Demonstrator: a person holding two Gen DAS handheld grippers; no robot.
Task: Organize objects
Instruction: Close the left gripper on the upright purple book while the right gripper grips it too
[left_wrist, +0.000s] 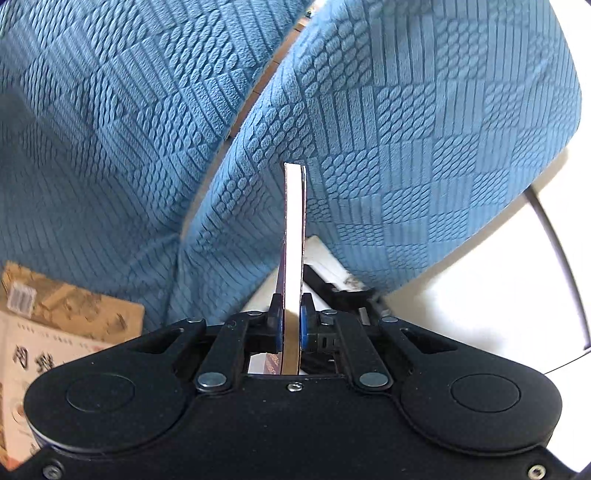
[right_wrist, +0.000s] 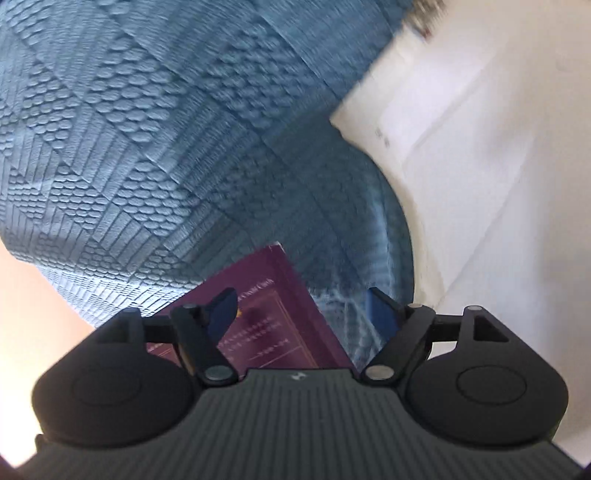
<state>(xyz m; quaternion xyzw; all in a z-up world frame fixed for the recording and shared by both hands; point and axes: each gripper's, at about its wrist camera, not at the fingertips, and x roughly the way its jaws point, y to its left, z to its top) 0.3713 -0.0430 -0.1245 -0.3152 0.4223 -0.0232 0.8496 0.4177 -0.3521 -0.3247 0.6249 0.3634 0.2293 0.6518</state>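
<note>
Against the blue textured cushion (left_wrist: 406, 129): thin book (left_wrist: 294, 236) clamped edge-on in left gripper (left_wrist: 291, 325), probably for shelving; right gripper (right_wrist: 301, 314) spread wide, empty, above a maroon book (right_wrist: 273, 317).

The cushions (left_wrist: 406, 129) are blue, with a raised pattern of ribbed and pebbled squares. The book (right_wrist: 273, 317) has a dark purple cover with gold lines. Another book (left_wrist: 55, 321) is brown and cream.
</note>
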